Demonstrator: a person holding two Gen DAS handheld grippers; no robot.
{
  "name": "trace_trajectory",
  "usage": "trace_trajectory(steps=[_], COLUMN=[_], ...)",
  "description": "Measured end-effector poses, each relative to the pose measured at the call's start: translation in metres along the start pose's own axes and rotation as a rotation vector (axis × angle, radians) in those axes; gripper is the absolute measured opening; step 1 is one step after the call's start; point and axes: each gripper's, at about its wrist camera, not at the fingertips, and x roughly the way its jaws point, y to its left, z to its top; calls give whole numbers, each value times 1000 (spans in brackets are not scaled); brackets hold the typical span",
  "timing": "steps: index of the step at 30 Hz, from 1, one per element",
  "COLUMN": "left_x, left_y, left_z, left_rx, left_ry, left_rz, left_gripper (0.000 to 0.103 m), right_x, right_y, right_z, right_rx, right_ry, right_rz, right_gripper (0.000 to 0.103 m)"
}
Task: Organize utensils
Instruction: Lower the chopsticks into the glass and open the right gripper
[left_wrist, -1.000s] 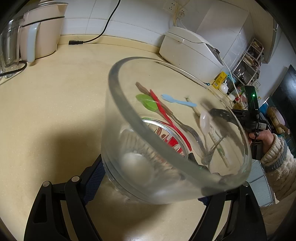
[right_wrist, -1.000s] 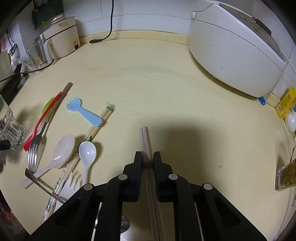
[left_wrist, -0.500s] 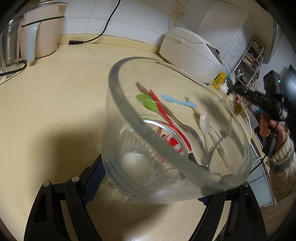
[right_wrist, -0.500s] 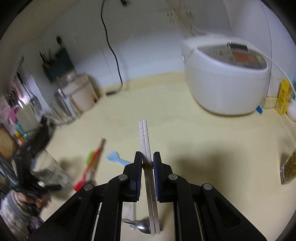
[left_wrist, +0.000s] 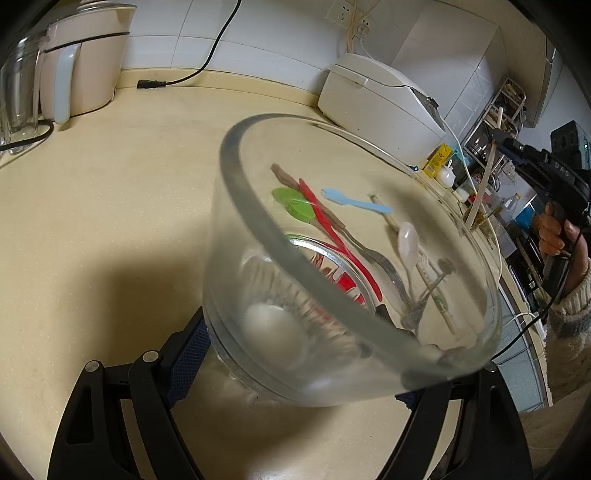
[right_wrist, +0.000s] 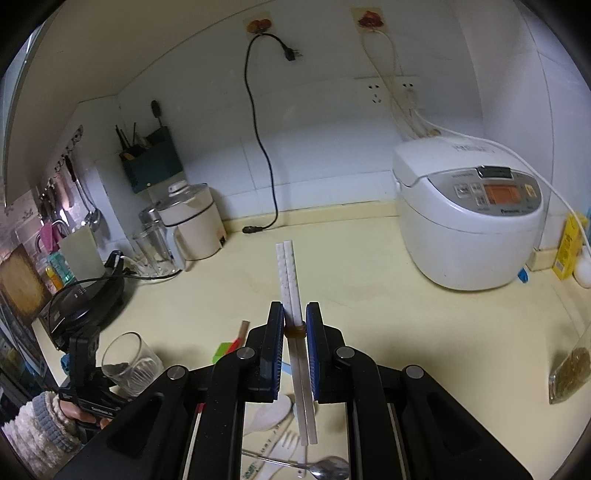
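My left gripper (left_wrist: 295, 373) is shut on a clear glass tumbler (left_wrist: 332, 258), which it holds tilted over the counter with the mouth facing away. Through the glass I see utensils lying on the counter: a green spatula (left_wrist: 291, 205), a red utensil (left_wrist: 332, 236), a blue spork (left_wrist: 354, 203), a white spoon (left_wrist: 408, 243) and a metal fork (left_wrist: 384, 266). My right gripper (right_wrist: 294, 325) is shut on a banded pair of white chopsticks (right_wrist: 288, 273), held up in the air. Below it lie a white spoon (right_wrist: 266, 415) and a metal spoon (right_wrist: 325, 469). The glass tumbler (right_wrist: 129, 363) shows at lower left.
A white rice cooker (right_wrist: 469, 214) stands at the back right. A cream kettle (right_wrist: 192, 221) and a glass jar (right_wrist: 155, 247) stand at the back left, with a black appliance (right_wrist: 81, 306) nearer. A loose power cord (left_wrist: 177, 79) lies by the wall. A small jar (right_wrist: 569, 373) sits at the right edge.
My right gripper has risen from the counter with the chopsticks and tipped upward, so its view now takes in the wall. The left gripper and glass have not moved.
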Motion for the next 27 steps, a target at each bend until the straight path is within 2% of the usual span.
trace_trajectory(steps=[6, 17, 27], left_x=[0, 0, 0], left_y=[0, -1, -2], left_z=[0, 0, 0], left_rx=[0, -1, 3], left_ry=[0, 0, 1], left_rz=[0, -2, 3], left_gripper=[86, 86, 87], right_x=[4, 9, 33], right_y=[27, 103, 162], right_z=[8, 43, 50], right_rx=[-25, -67, -92], right_ry=[-5, -37, -24], right_rz=[80, 350, 487], right_gripper=[12, 12, 12])
